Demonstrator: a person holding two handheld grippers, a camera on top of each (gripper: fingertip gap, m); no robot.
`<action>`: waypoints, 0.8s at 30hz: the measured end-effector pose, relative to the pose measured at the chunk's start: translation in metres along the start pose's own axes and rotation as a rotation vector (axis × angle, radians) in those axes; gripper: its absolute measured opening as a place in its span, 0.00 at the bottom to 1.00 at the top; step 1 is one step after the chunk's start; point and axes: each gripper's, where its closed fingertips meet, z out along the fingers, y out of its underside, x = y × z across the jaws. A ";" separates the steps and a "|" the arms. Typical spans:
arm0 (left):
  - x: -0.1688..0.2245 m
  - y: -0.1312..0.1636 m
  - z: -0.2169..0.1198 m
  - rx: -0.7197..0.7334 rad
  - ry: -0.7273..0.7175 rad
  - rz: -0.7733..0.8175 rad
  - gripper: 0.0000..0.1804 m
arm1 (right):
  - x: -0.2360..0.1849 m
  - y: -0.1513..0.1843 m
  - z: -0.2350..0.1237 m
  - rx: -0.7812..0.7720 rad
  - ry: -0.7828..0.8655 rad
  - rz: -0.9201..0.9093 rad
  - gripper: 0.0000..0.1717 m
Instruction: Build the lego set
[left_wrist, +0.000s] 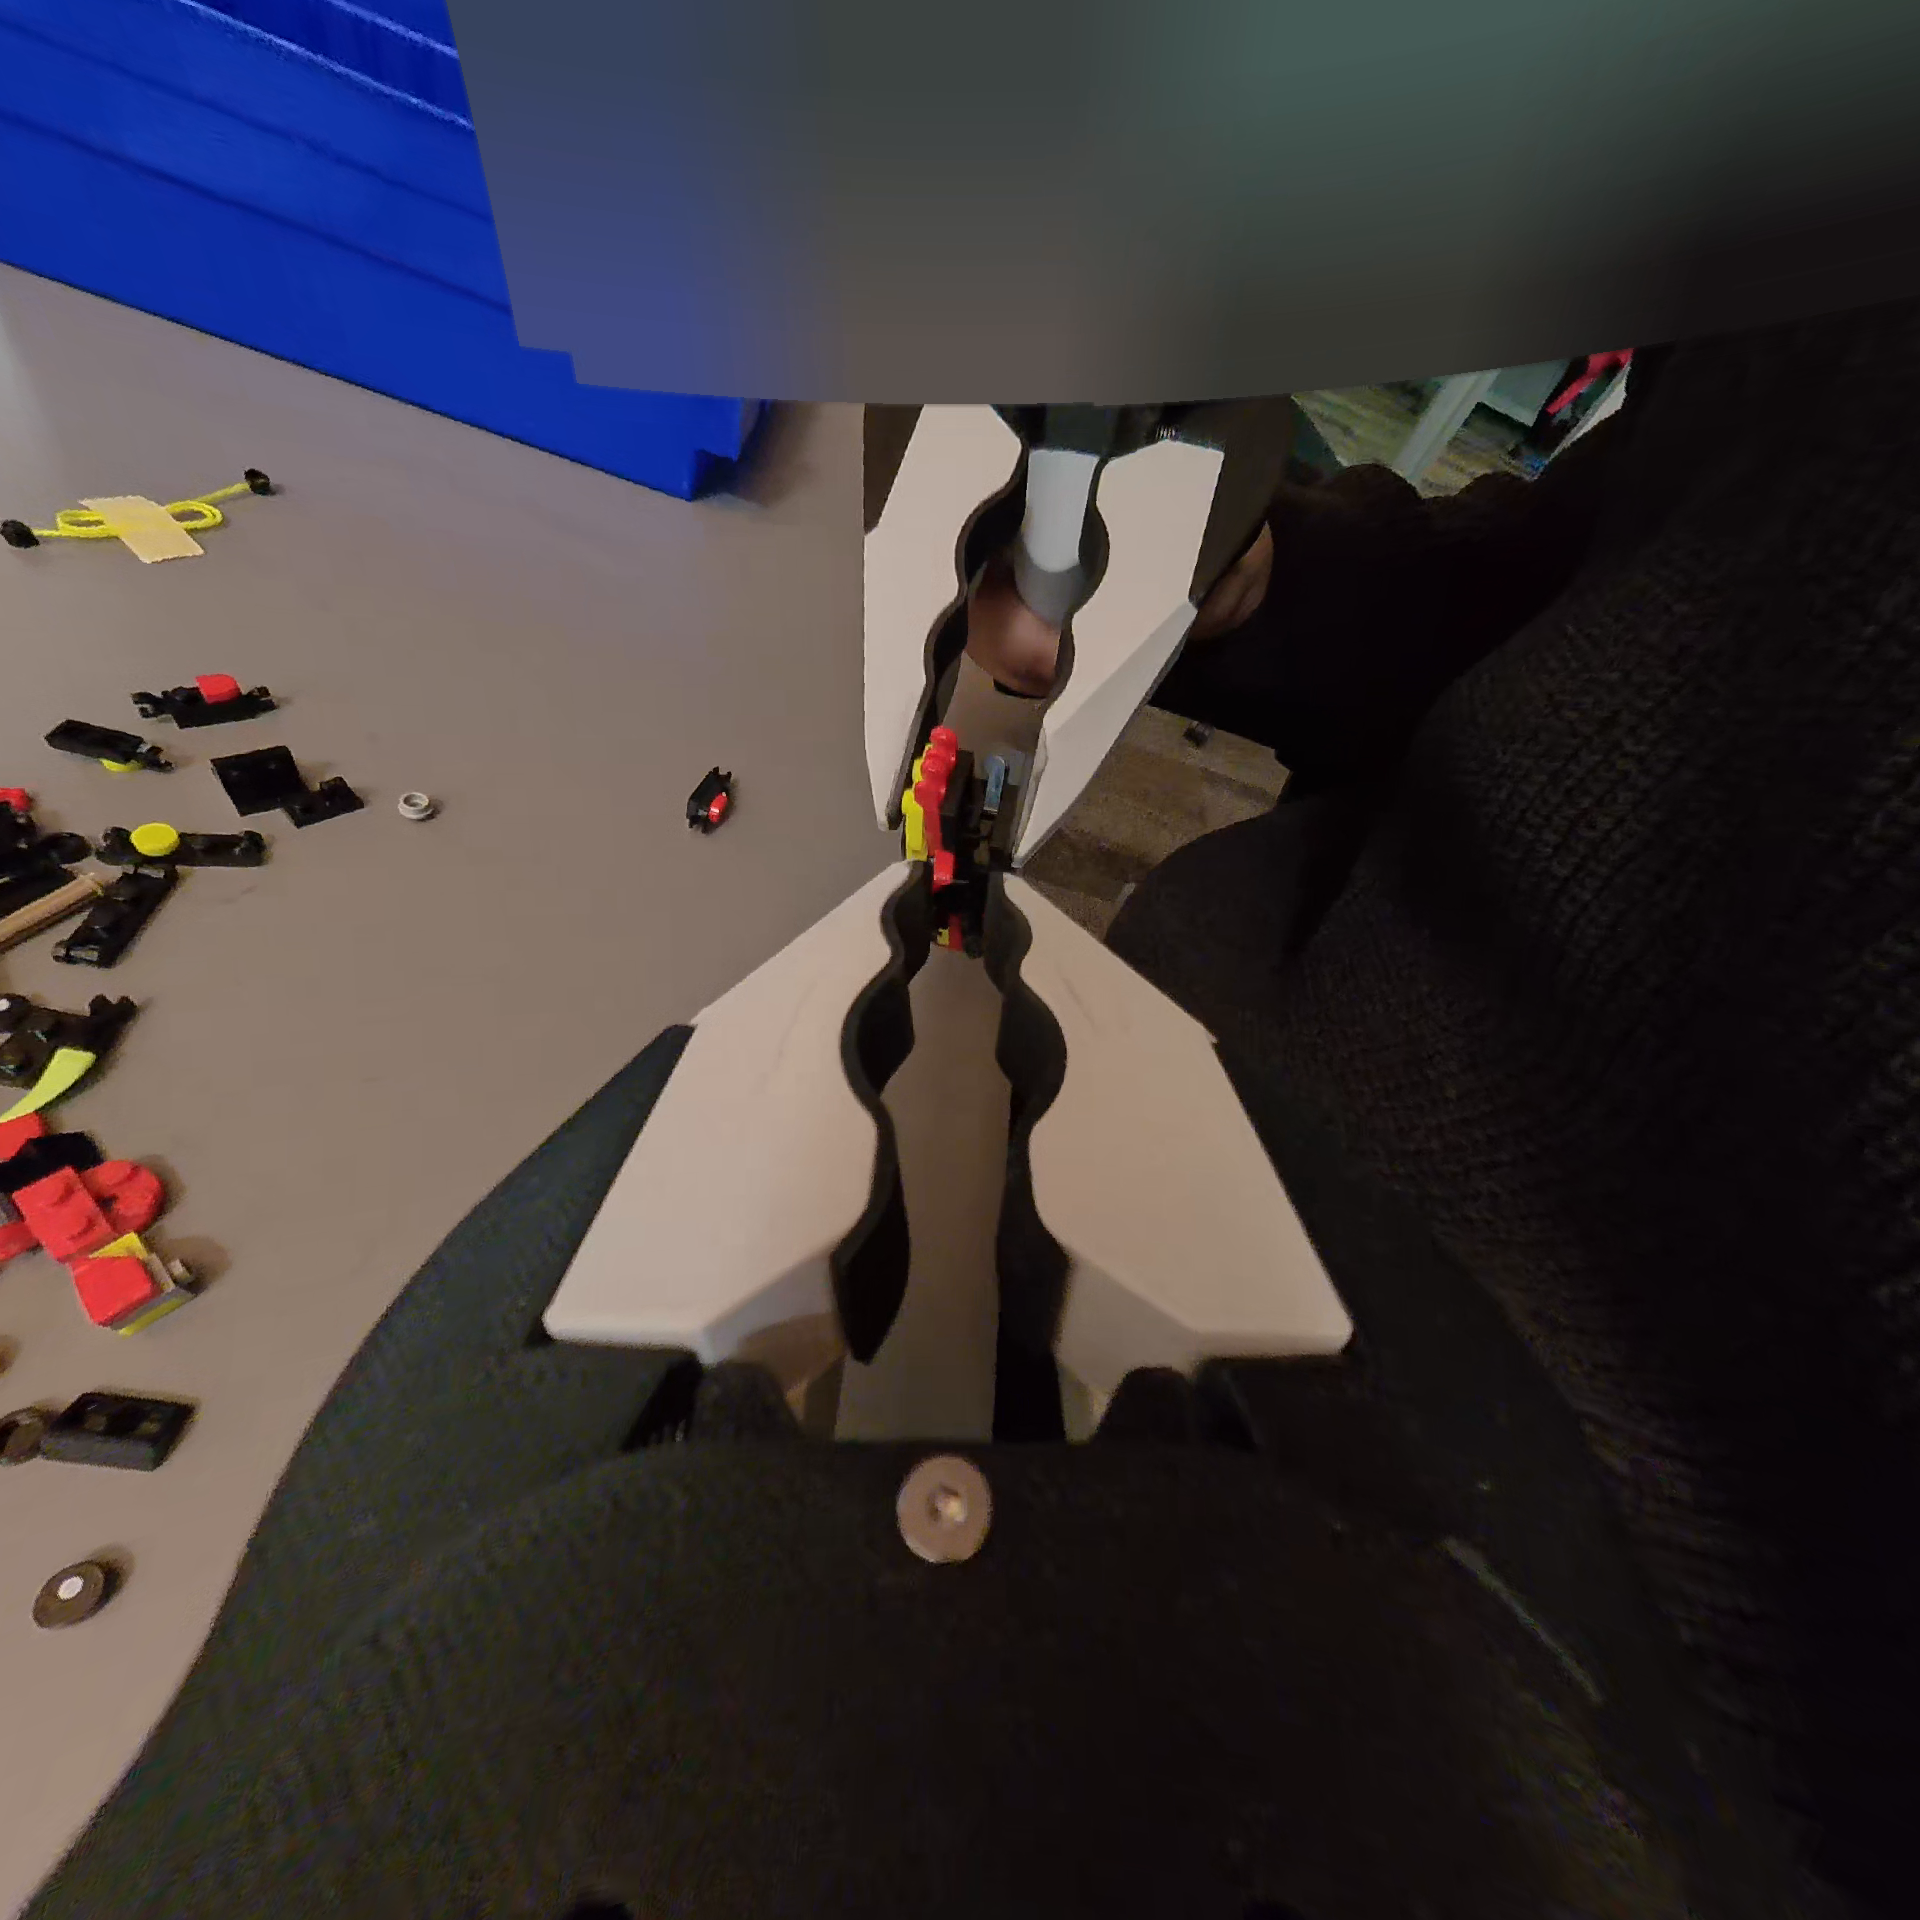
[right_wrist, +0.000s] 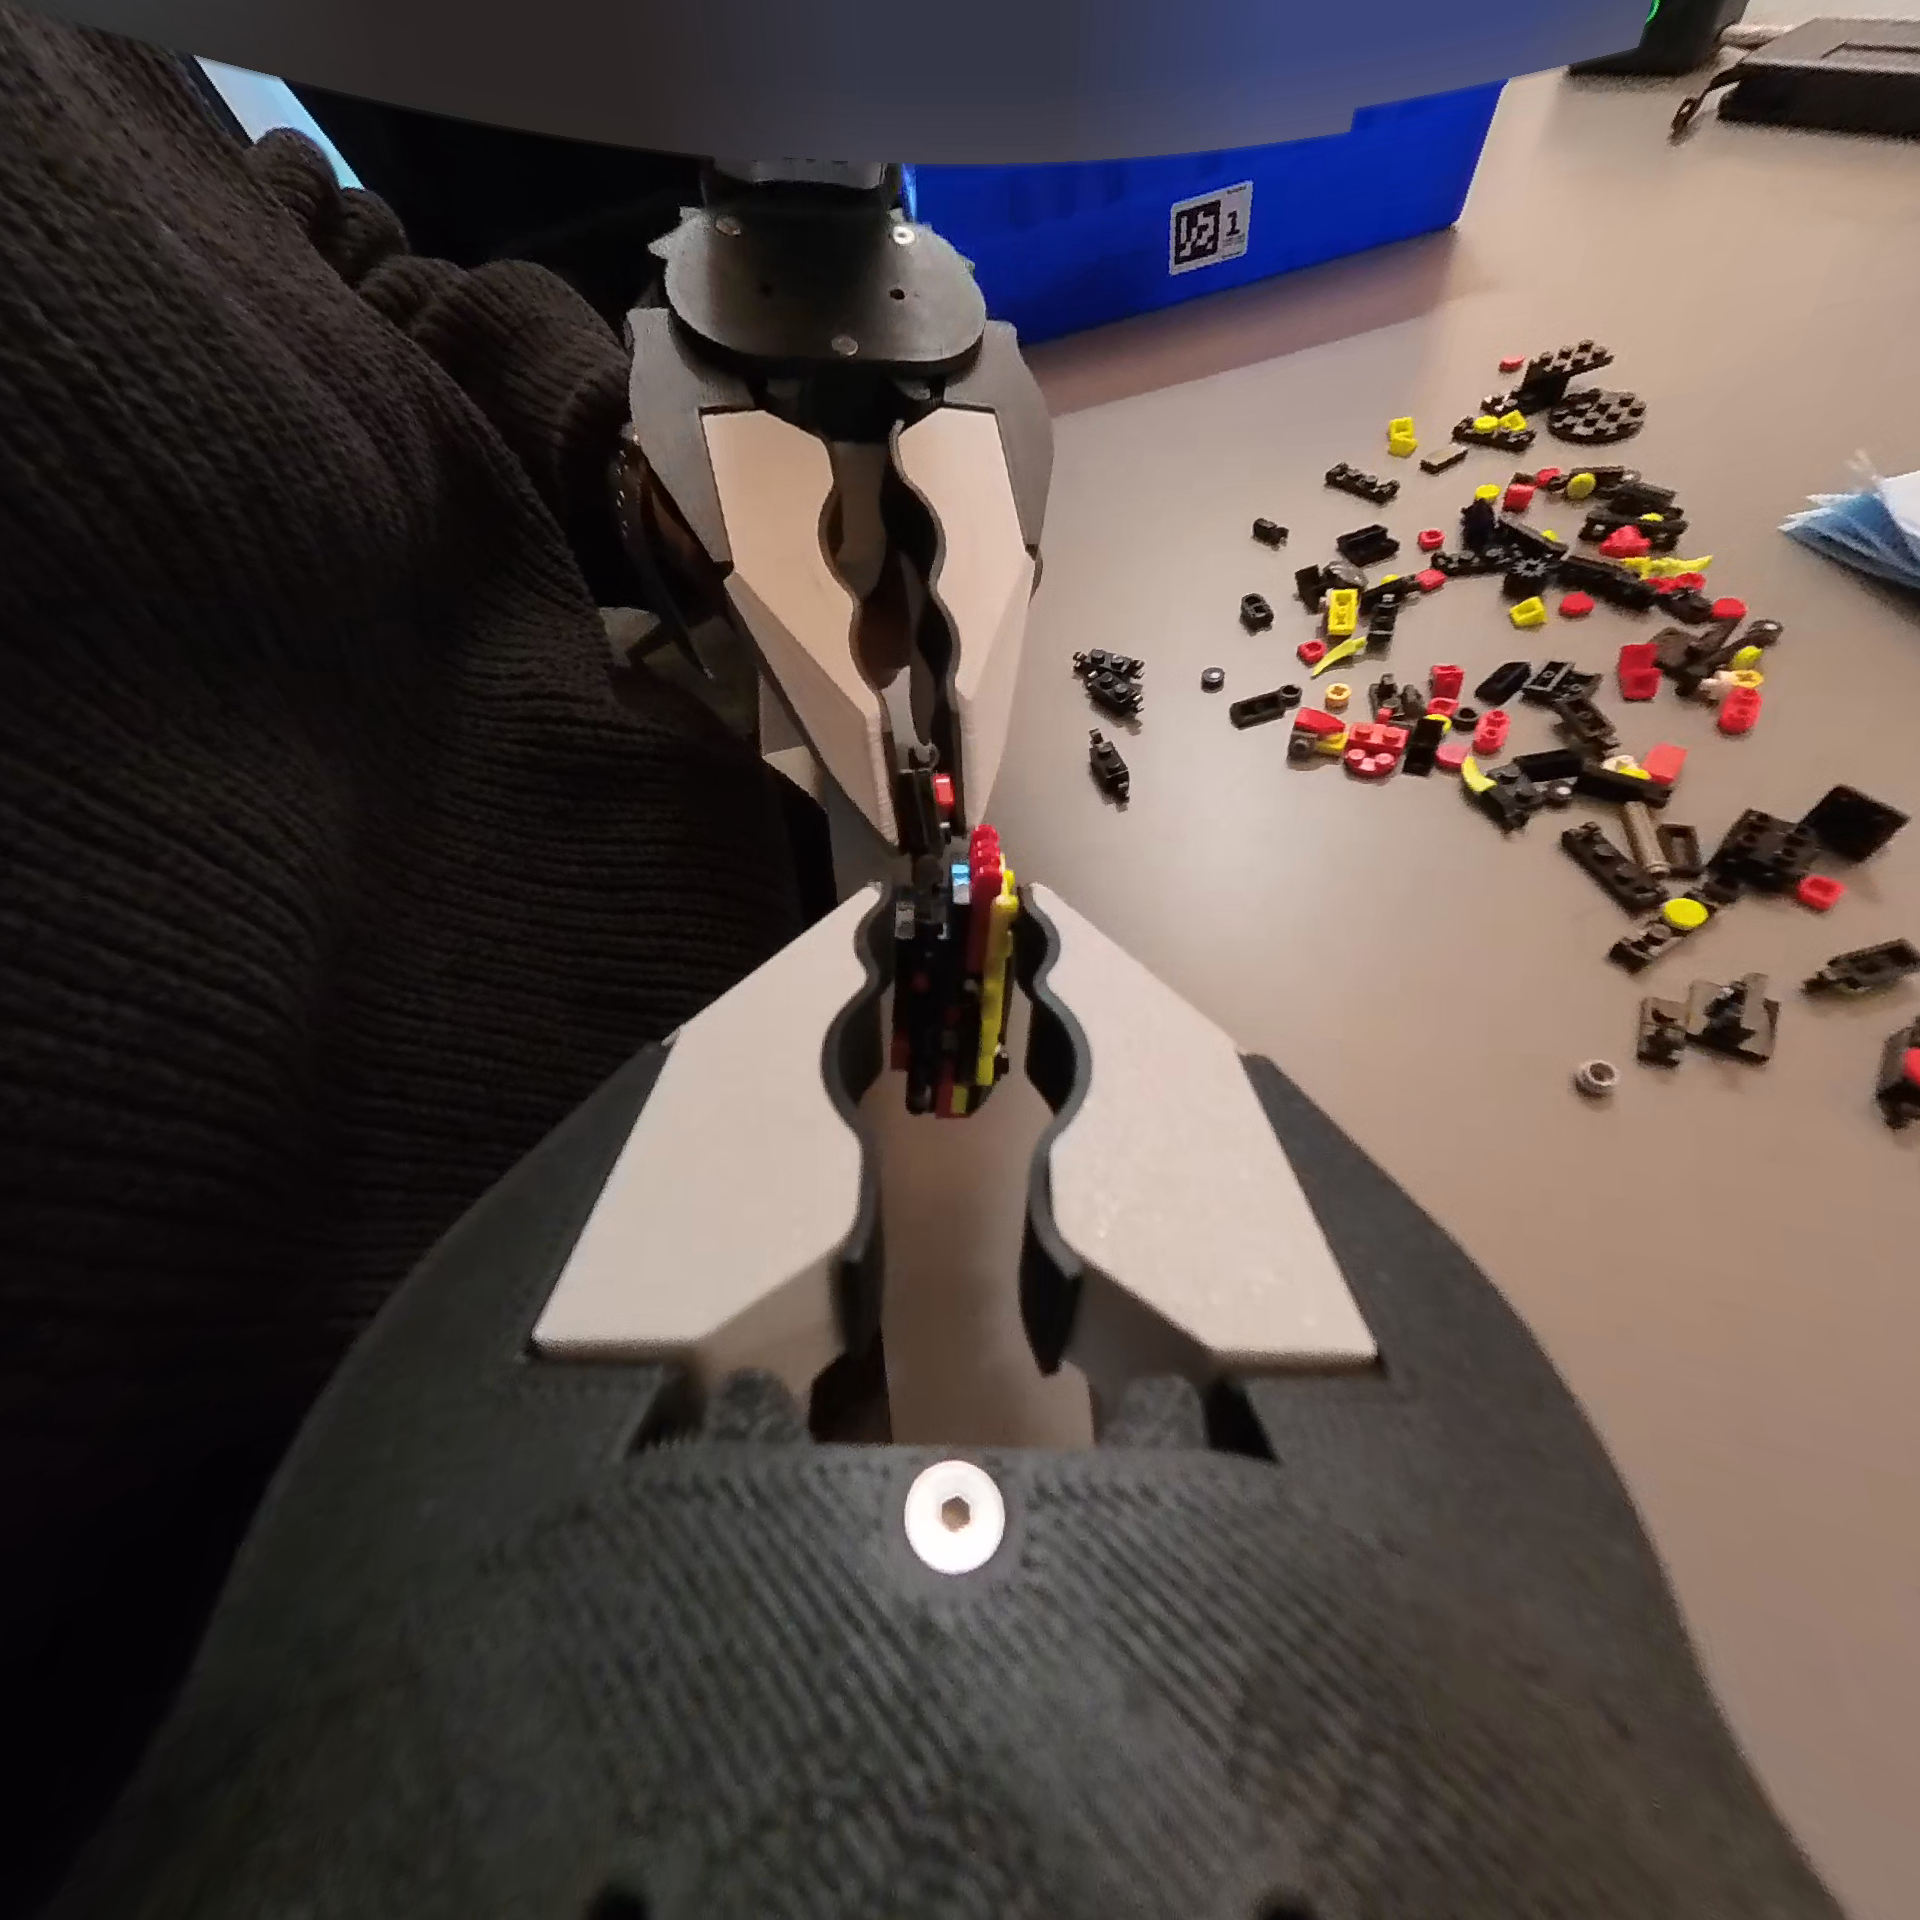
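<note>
1. Nearest the right wrist camera, a stacked assembly of black, red and yellow plastic building bricks (right_wrist: 951, 987) is clamped between the black wavy pads of the right gripper (right_wrist: 954, 935); both pads are pressed against its sides.
2. Just beyond, the left gripper (right_wrist: 928, 805) is seen tip to tip with the right one, its fingers clenched on a small black brick piece with a red stud (right_wrist: 928, 798) that meets the far end of the assembly.
3. From the left wrist view, the left gripper (left_wrist: 951, 894) is seen gripping the narrow black and red piece, with the assembly (left_wrist: 940, 795) held beyond in the opposing fingers.
4. To the right of the grippers, in the right wrist view, loose black, red and yellow bricks (right_wrist: 1538, 665) are scattered over the grey tabletop (right_wrist: 1299, 1039).
5. Farther off, a blue plastic bin (right_wrist: 1195, 187) bearing a white sticker is stood on the table.
6. On the left, a black knitted sleeve (right_wrist: 260, 727) is seen.
</note>
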 end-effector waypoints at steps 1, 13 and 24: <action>0.000 0.001 0.000 -0.003 0.001 -0.011 0.04 | 0.000 0.001 0.000 -0.003 0.000 0.003 0.12; 0.001 0.000 0.000 0.033 0.020 -0.020 0.04 | 0.000 0.002 0.002 -0.008 -0.011 0.019 0.12; 0.000 0.001 0.002 0.040 0.041 -0.056 0.04 | 0.002 0.004 0.003 -0.006 -0.024 0.041 0.12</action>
